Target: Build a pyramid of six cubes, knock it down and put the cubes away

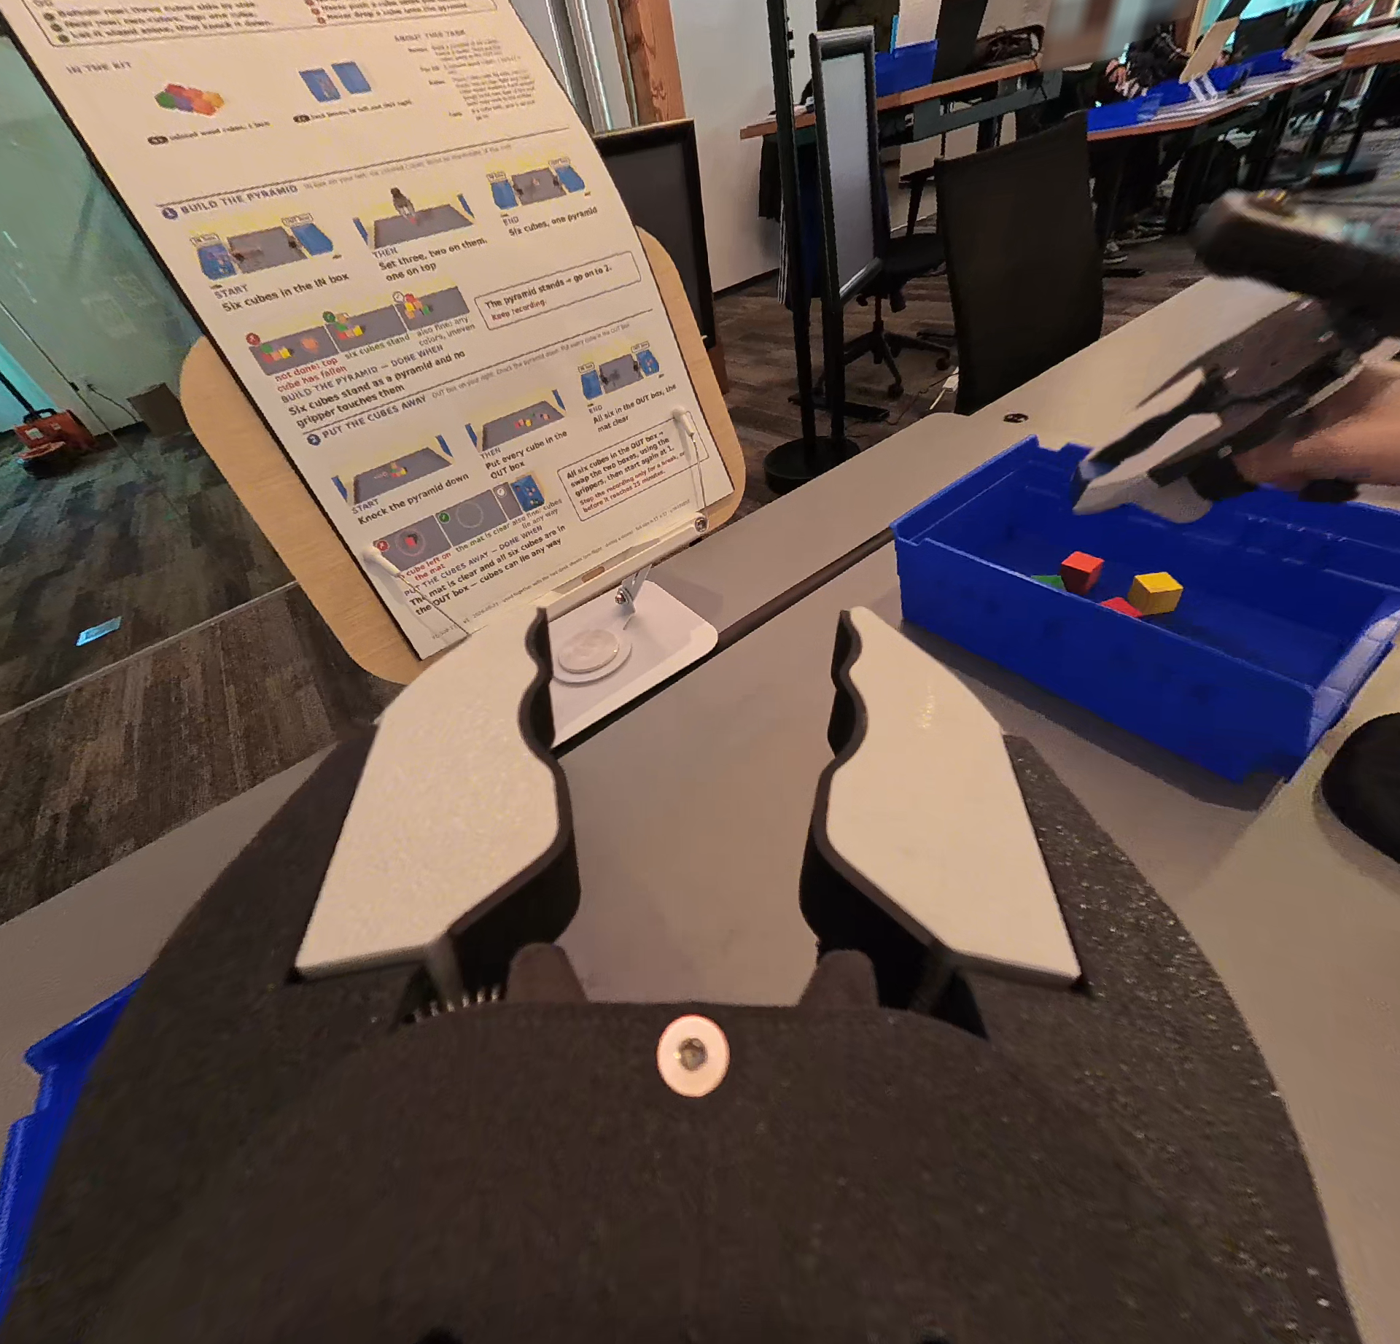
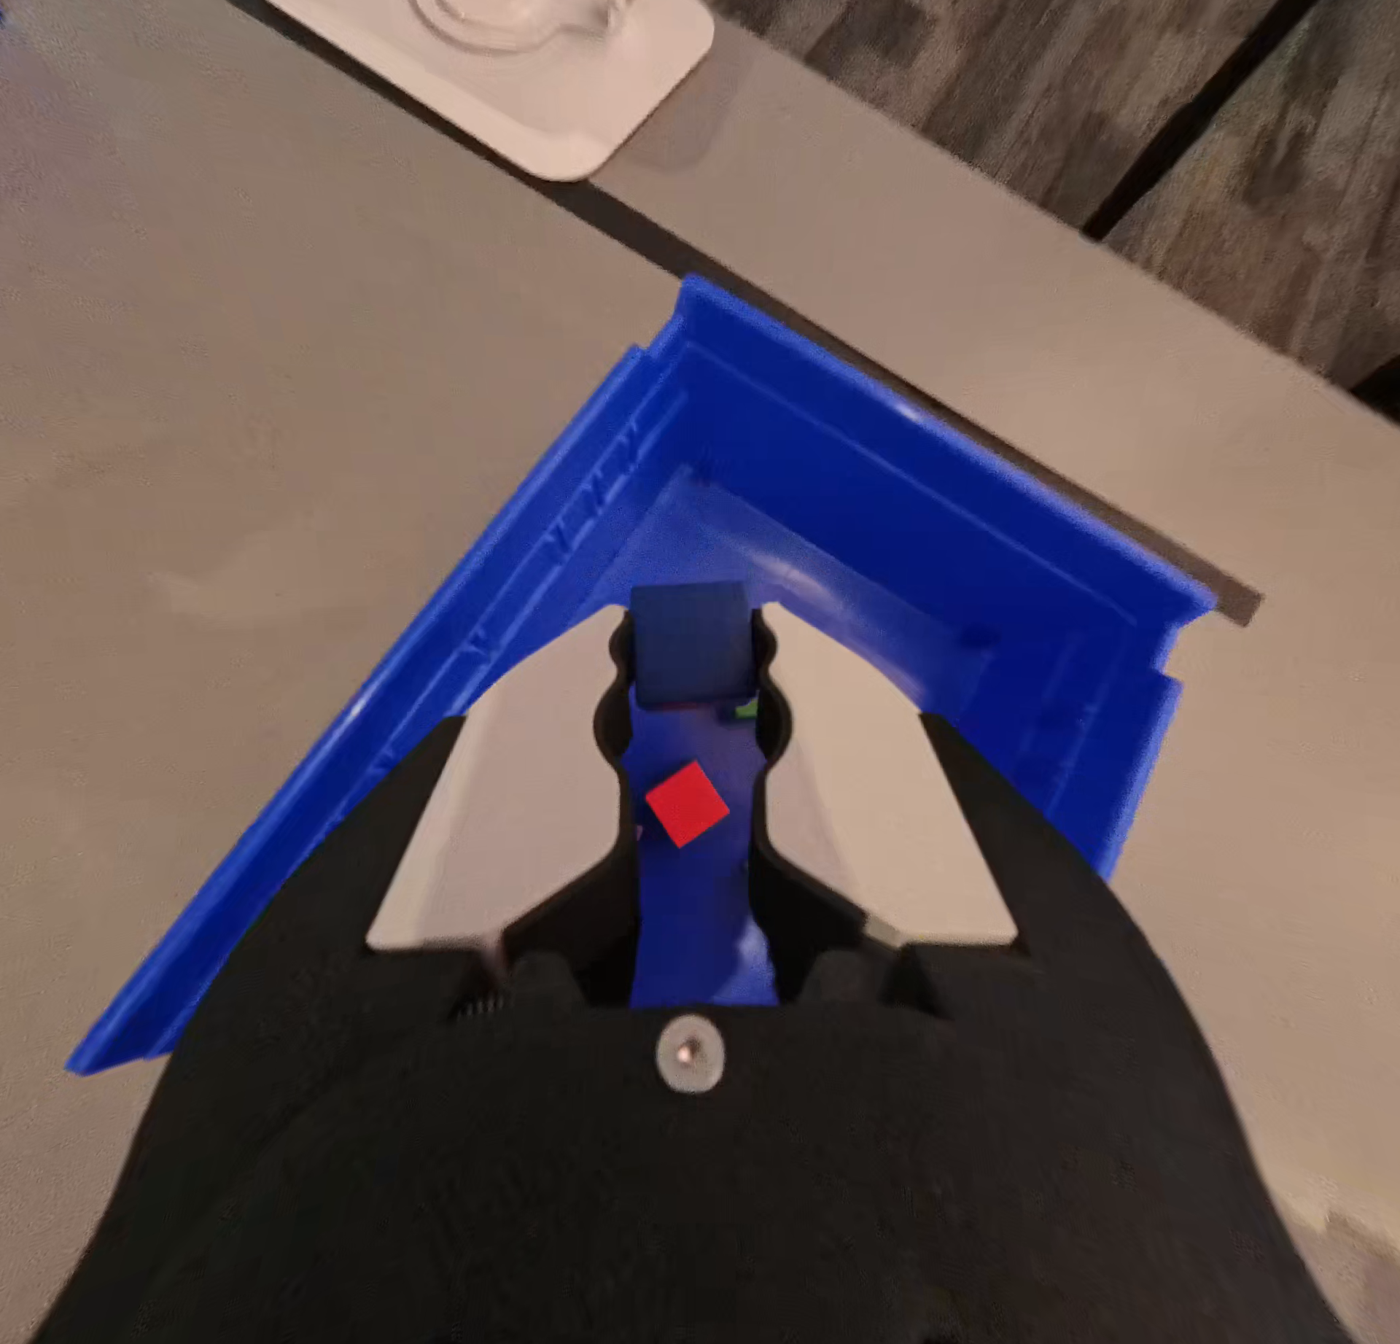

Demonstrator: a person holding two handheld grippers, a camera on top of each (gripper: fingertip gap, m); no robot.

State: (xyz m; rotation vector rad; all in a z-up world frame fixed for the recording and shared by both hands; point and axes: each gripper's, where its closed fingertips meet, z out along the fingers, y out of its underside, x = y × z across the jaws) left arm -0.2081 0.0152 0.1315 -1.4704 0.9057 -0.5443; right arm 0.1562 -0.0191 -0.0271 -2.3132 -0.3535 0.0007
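My right gripper [image 2: 691,645] is shut on a blue cube [image 2: 688,637] and holds it above the blue box [image 2: 894,436]. Below it in the box lie a red cube [image 2: 687,802] and a sliver of a green cube [image 2: 746,710]. In the left wrist view the right gripper [image 1: 1091,485] hovers over the far end of the blue box [image 1: 1098,671], which holds a red cube [image 1: 1081,570], a yellow cube [image 1: 1154,592], another red cube [image 1: 1120,607] and a green cube [image 1: 1048,580]. My left gripper [image 1: 689,637] is open and empty above the dark mat [image 1: 682,815].
An instruction sheet [image 1: 379,285] stands on a white stand [image 1: 629,648] at the table's far edge; the stand also shows in the right wrist view [image 2: 530,80]. A second blue box corner [image 1: 45,1080] shows at lower left. Office chairs and desks stand beyond the table.
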